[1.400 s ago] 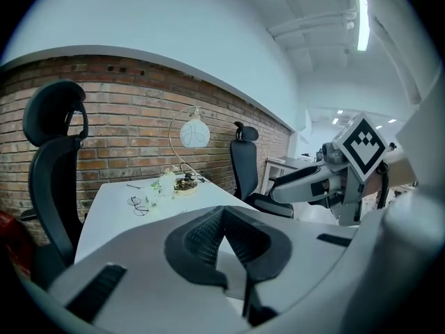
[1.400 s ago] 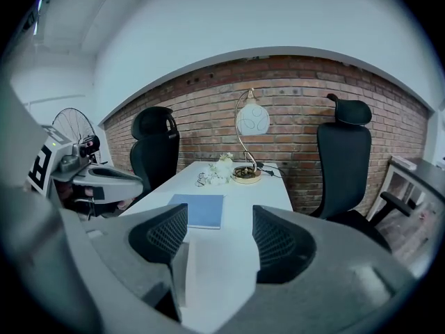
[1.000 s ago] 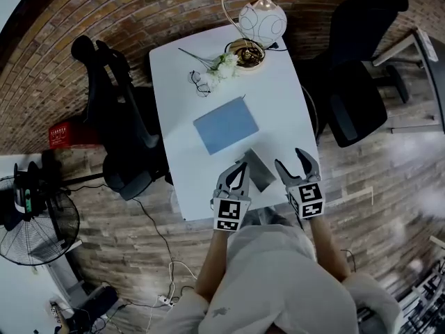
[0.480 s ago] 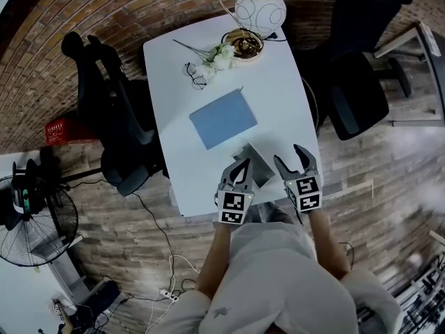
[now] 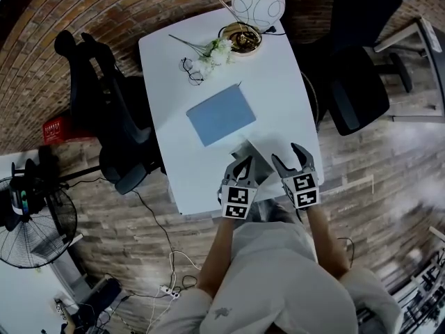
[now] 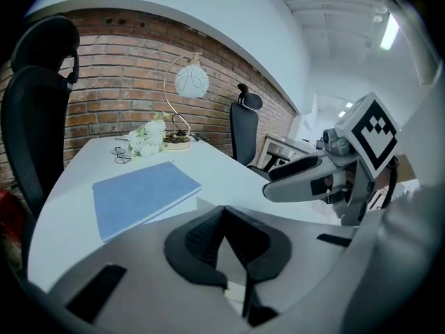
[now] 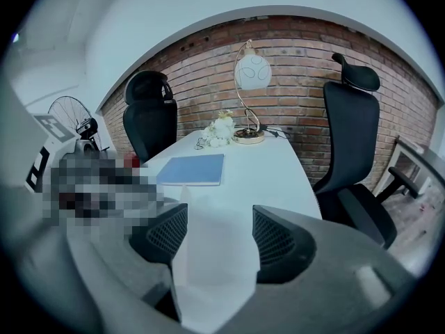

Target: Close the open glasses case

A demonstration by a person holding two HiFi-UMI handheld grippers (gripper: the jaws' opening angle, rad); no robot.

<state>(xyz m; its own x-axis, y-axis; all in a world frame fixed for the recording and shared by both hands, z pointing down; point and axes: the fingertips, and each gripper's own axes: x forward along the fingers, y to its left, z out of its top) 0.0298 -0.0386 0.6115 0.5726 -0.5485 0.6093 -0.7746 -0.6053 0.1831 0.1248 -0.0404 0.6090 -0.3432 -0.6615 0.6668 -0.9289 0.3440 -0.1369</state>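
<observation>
1. Pale grey and folded flat-ish, the glasses case [image 5: 256, 160] sits at the near edge of the white table [image 5: 281, 96], right between the two grippers. One flap is standing up, so it isn't closed yet.
2. The left gripper [image 5: 240, 167] has its jaws pinched together at the tips. As far as I can tell they're on an edge of the case, with a pale corner poking out beside them.
3. The right gripper [image 5: 292, 158] is spread wide. In its own view the upright flap stands in the gap between the jaws, not clamped.
4. My take on doing this well:
   - Use the left one as the anchor so the case doesn't skid off the edge.
   - Bring the right one against the flap and fold it down along its crease, slowly.
   - Pushing sideways would probably just drag the whole thing.
5. Further out, a blue notebook [image 5: 221, 114] lies mid-table, well apart from the case. At the far end are spectacles [image 5: 186, 67], white flowers [image 5: 212, 53] and a globe lamp [image 5: 257, 2].
6. Room-wise, there are black office chairs [image 5: 104, 110] on both sides and a brick wall [image 5: 139, 5] past the far end. The floor [image 5: 389, 186] is planked, and a fan [image 5: 35, 232] sits off to the left.
</observation>
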